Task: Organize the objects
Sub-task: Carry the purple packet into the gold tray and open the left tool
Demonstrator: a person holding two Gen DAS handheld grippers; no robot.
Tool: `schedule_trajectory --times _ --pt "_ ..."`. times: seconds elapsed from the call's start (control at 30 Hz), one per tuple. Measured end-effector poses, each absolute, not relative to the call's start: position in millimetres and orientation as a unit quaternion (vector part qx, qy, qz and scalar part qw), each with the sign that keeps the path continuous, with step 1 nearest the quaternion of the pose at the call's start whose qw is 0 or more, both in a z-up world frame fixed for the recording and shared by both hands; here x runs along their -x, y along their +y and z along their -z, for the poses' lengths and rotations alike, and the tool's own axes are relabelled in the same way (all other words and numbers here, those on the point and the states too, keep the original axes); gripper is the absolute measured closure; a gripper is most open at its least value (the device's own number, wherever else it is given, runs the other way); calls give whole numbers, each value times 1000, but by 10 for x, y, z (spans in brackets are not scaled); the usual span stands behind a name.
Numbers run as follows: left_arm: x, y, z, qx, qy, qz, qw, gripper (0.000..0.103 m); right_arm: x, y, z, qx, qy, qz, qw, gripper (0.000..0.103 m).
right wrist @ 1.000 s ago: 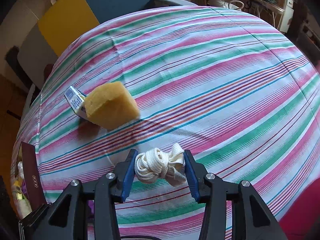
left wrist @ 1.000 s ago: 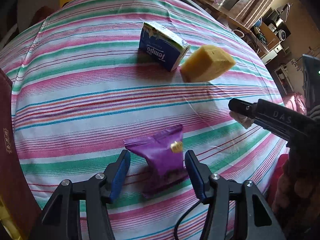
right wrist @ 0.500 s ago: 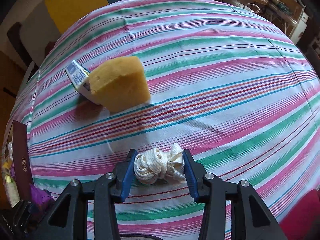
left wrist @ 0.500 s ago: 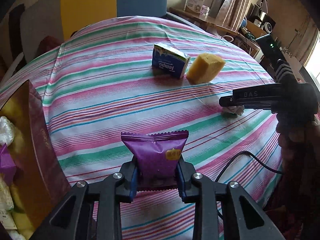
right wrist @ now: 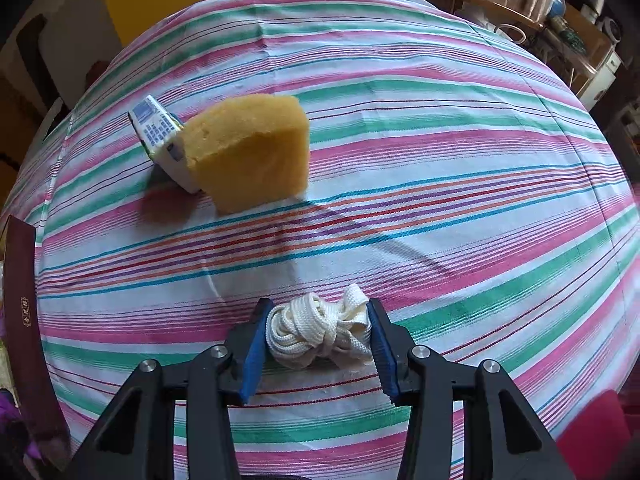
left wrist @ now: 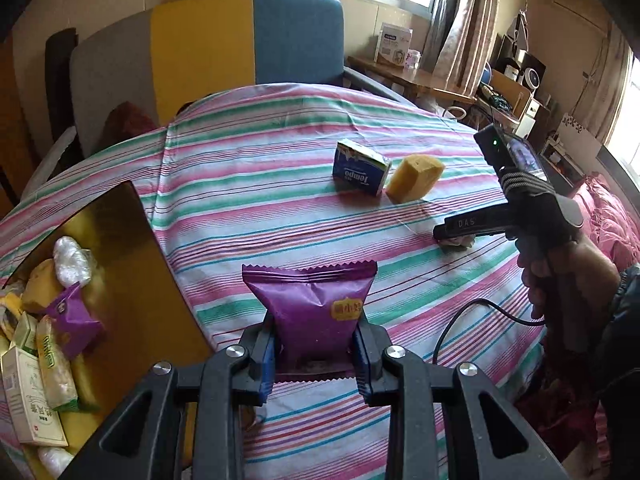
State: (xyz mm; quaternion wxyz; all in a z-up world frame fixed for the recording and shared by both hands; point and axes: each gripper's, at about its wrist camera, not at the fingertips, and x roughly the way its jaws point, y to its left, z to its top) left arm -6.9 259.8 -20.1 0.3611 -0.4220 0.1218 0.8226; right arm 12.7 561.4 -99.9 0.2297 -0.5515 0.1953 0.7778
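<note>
Left claw (left wrist: pixel 314 350): clamped on the purple snack packet (left wrist: pixel 310 312), pads pinching its lower half, packet upright and lifted clear of the striped bench (left wrist: pixel 248 208). Your jaws have just been closing, and the packet sits firmly between them now. Open box (left wrist: pixel 80 304) lies just to the left, already holding a matching purple packet, cartons and wrapped items.

Right claw (right wrist: pixel 316 340): narrow, blue pads pressed on both sides of the white cord bundle (right wrist: pixel 316 338), which appears to rest on the cloth. Yellow sponge (right wrist: pixel 250 152) and blue tissue pack (right wrist: pixel 160 140) sit touching each other, further up the bench.

Step in hand, as judged: carry the packet to the box. Swing left with the packet high enough to clear the box's near wall. Keep the squeeze steady; the film is slippery and the grip is low on it. Release over a bare patch of the gold lining, not atop the cartons. Mind the cable (left wrist: pixel 472 312) trailing from your right hand.
</note>
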Motion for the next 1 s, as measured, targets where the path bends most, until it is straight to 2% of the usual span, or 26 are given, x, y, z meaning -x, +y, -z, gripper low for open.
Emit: schedule_trajectory --times 0.6,1.0 --pt "169 1913 110 426 67 -835 342 73 -153 5503 982 557 143 -782 238 55" --pt "689 424 179 468 -55 -855 214 73 -262 5471 922 559 129 -784 239 56"
